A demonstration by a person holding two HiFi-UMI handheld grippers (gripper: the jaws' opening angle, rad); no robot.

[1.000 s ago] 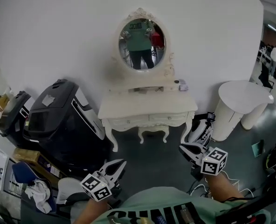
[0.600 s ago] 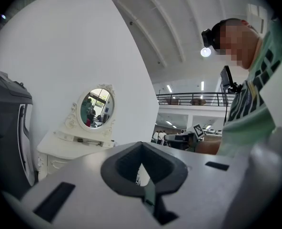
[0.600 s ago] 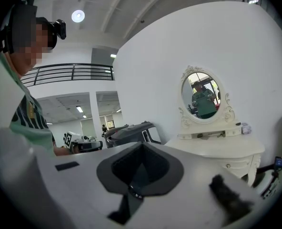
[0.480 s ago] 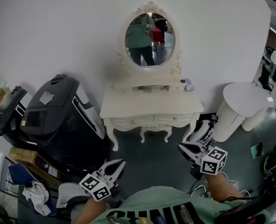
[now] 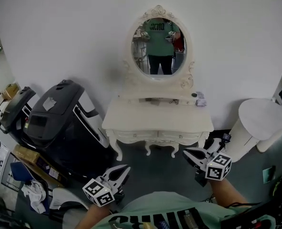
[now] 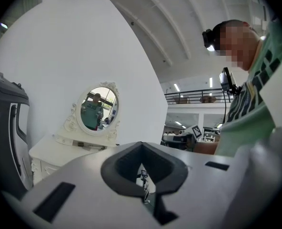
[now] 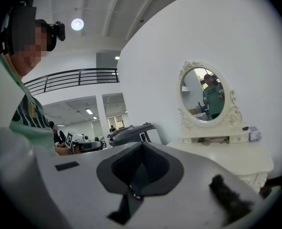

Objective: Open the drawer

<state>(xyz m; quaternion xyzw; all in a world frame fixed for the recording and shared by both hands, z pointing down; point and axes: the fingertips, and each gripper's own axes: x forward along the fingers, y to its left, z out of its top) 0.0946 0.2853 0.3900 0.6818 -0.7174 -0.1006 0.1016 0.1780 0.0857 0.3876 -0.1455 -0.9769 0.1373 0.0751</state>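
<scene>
The white bench (image 5: 157, 116) stands against the wall under an oval mirror (image 5: 161, 46), and its drawer (image 5: 135, 136) sits in the front apron below the front edge. At this size it appears shut flush, though that is hard to judge. Both grippers hang low over the dark floor (image 5: 153, 171), well apart from the bench front, with open floor between. The left gripper (image 5: 125, 167) has its jaws together on nothing, and so does the right gripper (image 5: 187, 152). A black machine (image 5: 60, 123) crowds the bench's left edge, and a white round stand (image 5: 260, 116) is near its right edge.
</scene>
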